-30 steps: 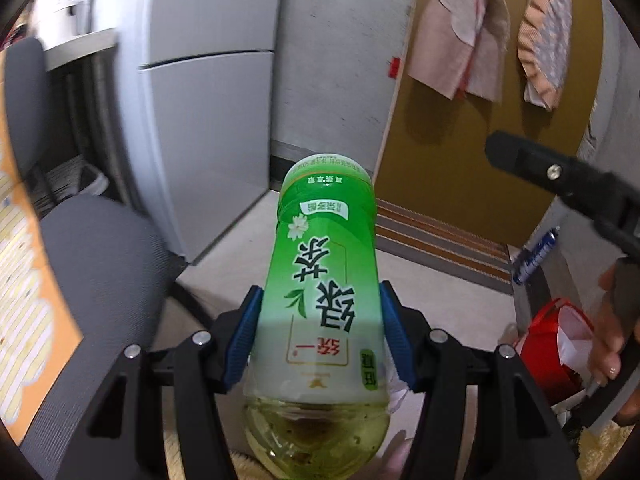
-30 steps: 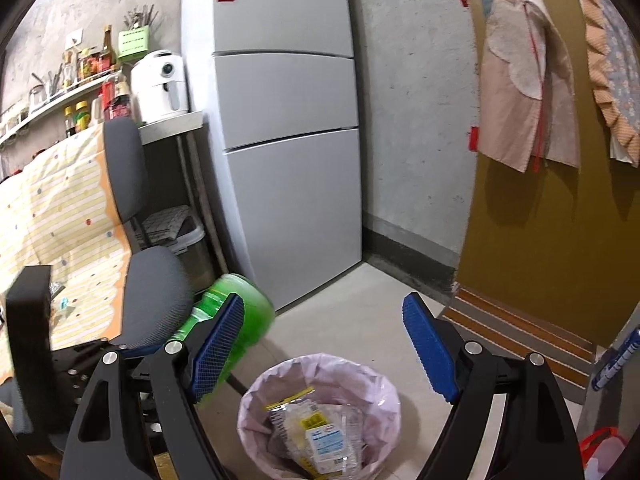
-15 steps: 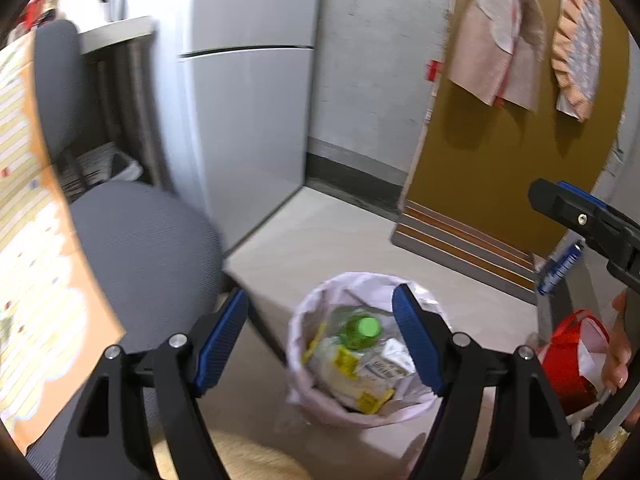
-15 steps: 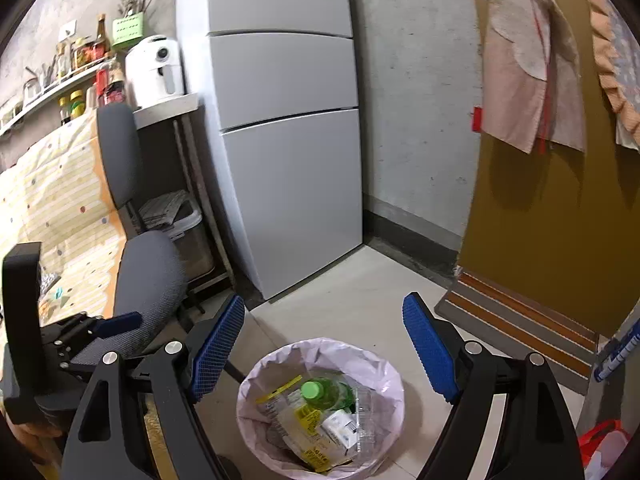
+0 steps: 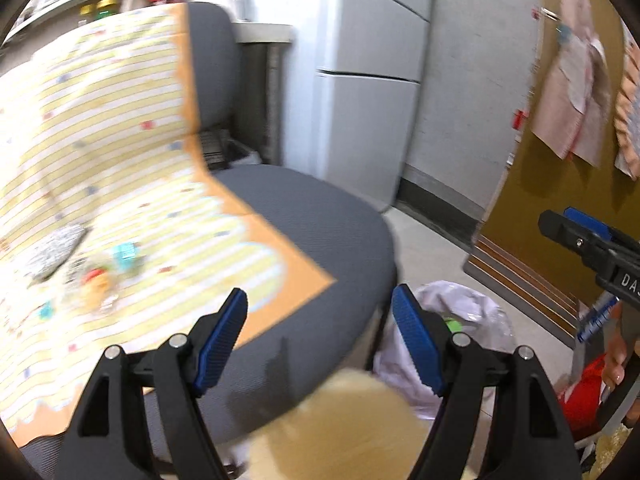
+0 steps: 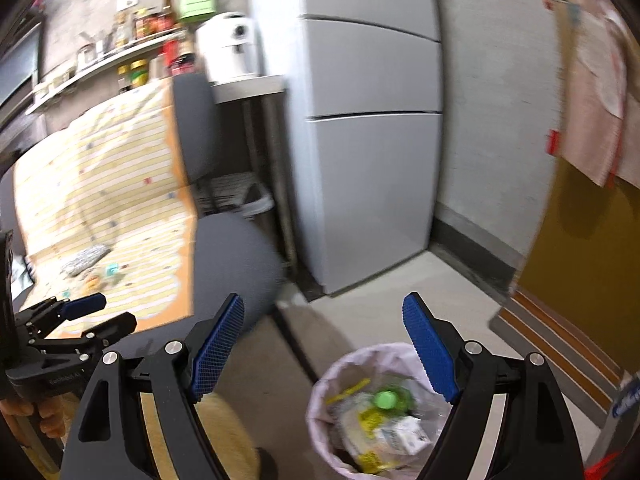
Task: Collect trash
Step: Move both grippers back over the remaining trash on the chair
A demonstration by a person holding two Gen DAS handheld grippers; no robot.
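Note:
My left gripper (image 5: pixel 320 336) is open and empty, held over the grey chair seat (image 5: pixel 312 232). My right gripper (image 6: pixel 324 344) is open and empty above the floor. The trash bin (image 6: pixel 320 392) with a pale pink liner stands on the floor, and the green bottle (image 6: pixel 390 398) lies in it among wrappers. The bin also shows in the left wrist view (image 5: pixel 468 304), half hidden by the chair. Small bits of trash (image 5: pixel 100 276) and a crumpled silver wrapper (image 5: pixel 52 248) lie on the striped tablecloth (image 5: pixel 100 152). The left gripper also shows in the right wrist view (image 6: pixel 80 320).
A grey fridge (image 6: pixel 368 120) stands behind the bin. A shelf with bottles and a white appliance (image 6: pixel 228 48) is at the back left. A yellow door (image 6: pixel 592 240) with a striped mat (image 6: pixel 560 344) is on the right. A red bag (image 5: pixel 580 400) is at the right.
The left gripper let go of the green bottle, which dropped into the bin. The left gripper then swung left toward the table and chair. The right view shifted slightly.

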